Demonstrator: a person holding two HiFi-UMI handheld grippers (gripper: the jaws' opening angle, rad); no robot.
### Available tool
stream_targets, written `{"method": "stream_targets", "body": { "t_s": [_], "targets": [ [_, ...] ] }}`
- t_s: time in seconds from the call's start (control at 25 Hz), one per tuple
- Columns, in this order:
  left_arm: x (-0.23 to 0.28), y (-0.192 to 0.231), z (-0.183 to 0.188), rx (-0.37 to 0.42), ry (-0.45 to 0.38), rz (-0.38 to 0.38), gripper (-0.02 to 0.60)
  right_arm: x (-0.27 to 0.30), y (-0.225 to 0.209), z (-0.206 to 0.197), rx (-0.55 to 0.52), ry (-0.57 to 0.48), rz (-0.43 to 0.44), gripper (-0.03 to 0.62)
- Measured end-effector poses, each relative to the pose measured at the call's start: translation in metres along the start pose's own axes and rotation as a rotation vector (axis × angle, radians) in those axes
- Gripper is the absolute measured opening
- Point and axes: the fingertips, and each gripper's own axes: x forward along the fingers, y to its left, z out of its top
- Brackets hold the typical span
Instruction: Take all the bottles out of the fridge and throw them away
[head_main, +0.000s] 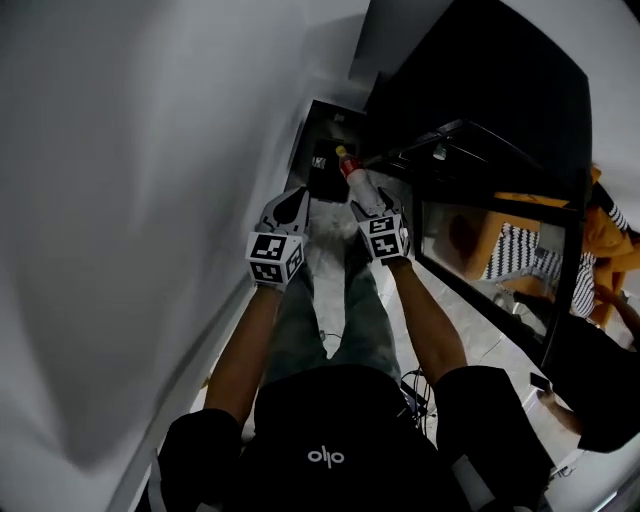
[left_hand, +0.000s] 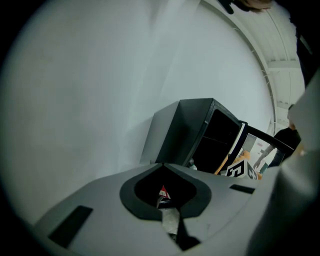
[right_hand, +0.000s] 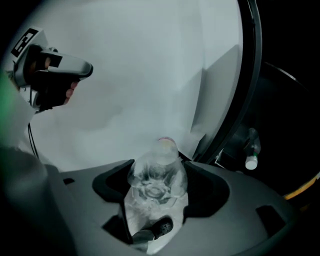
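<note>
Bottle (right_hand: 156, 177) was pinched in your right gripper (head_main: 368, 200) — clear plastic, seen base-on in the right gripper view, with both jaws pressed against its sides and its cap pointing away from the camera. In the head view that bottle (head_main: 347, 163) showed a red label and a yellow cap. It stuck out ahead of the jaws, above the floor (head_main: 325, 258) and just short of a dark box (head_main: 322, 140) that stood at the foot of the wall (head_main: 150, 200). What that box was, the head view didn't make clear.

Your left gripper (head_main: 292, 205) hung just beside the right one, at about the same height, and carried nothing. In its own view the jaws were pressed together, tips meeting. A scrap of red and white showed through the dark recess between them — too small to name.

Ahead of the left gripper stood the fridge (left_hand: 195, 130), dark, set against the wall, with its door (left_hand: 239, 145) swung open to the right.

A second bottle (right_hand: 251, 150) with a white cap sat in the dark space behind a black frame at the right of the right gripper view, well apart from the one you held.
</note>
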Motion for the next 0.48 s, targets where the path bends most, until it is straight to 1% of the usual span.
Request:
{"method": "stream_targets", "body": {
  "t_s": [0.2,0.32,0.48],
  "targets": [
    [0.02,0.018,-0.039,-0.009,0.043,-0.013,0.0,0.049,0.002,-0.038,0.008,0.068,0.008,0.318],
    [0.029,0.025,-0.055,-0.011,0.058,-0.022,0.0,0.078,0.004,-0.06,0.013,0.102,0.011,0.319],
    [0.043,0.041,-0.072,-0.009,0.071,-0.028,0.0,0.13,0.004,-0.084,0.019,0.183,0.007,0.319]
  ]
}}
